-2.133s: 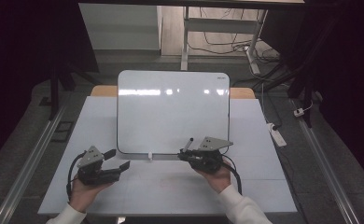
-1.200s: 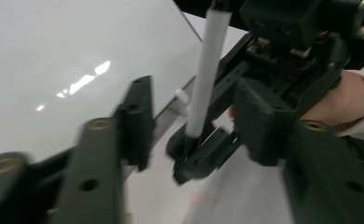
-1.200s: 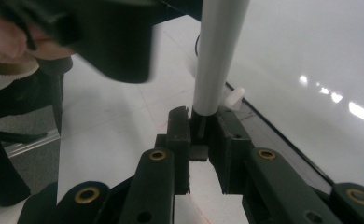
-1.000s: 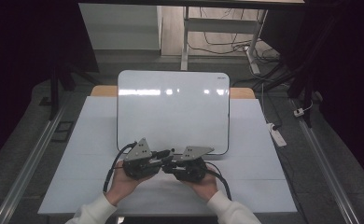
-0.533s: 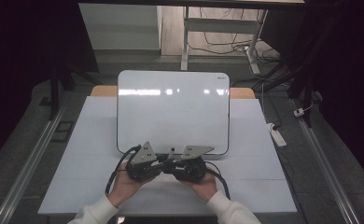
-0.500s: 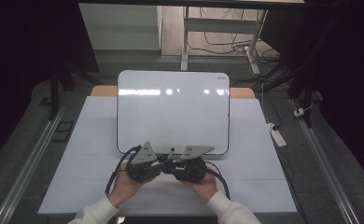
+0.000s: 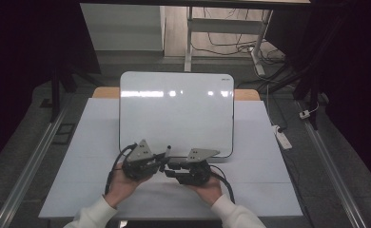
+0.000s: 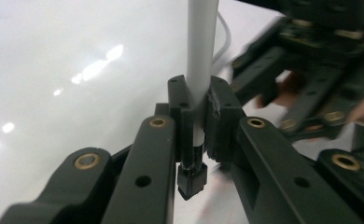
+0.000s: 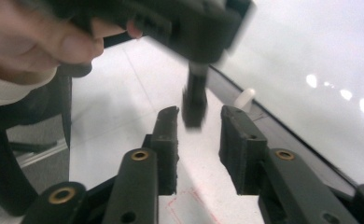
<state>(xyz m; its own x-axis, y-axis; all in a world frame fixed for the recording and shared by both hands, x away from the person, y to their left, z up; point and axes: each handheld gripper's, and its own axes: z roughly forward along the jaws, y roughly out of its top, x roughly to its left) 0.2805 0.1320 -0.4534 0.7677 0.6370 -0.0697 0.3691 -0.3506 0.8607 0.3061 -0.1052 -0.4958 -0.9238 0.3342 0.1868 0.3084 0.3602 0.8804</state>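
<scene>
The marker (image 8: 201, 70) runs out of the top of the left gripper view, so its far end is cut off there, and the other gripper behind it is a blur. In the high view it shows as a thin stick (image 7: 168, 151) just over the near edge of the whiteboard (image 7: 176, 111), too small to read further.

The left gripper (image 7: 162, 159) has its jaws clamped on the marker's white barrel, the dark end poking out below the pads. In the right gripper view that dark end (image 9: 194, 100) hangs between the jaws of the right gripper (image 7: 170, 170), which stand apart and do not press on it; they have just been opening.

Two seconds back the hands were spread wide along the whiteboard's near edge; a second back they had come together, and the right jaws were then closed.

Both grippers sit just in front of the whiteboard's near edge, tips almost meeting. The bench (image 7: 264, 180) lies bare left and right of the whiteboard and toward the person, whose white sleeves cross the bench's near edge.
</scene>
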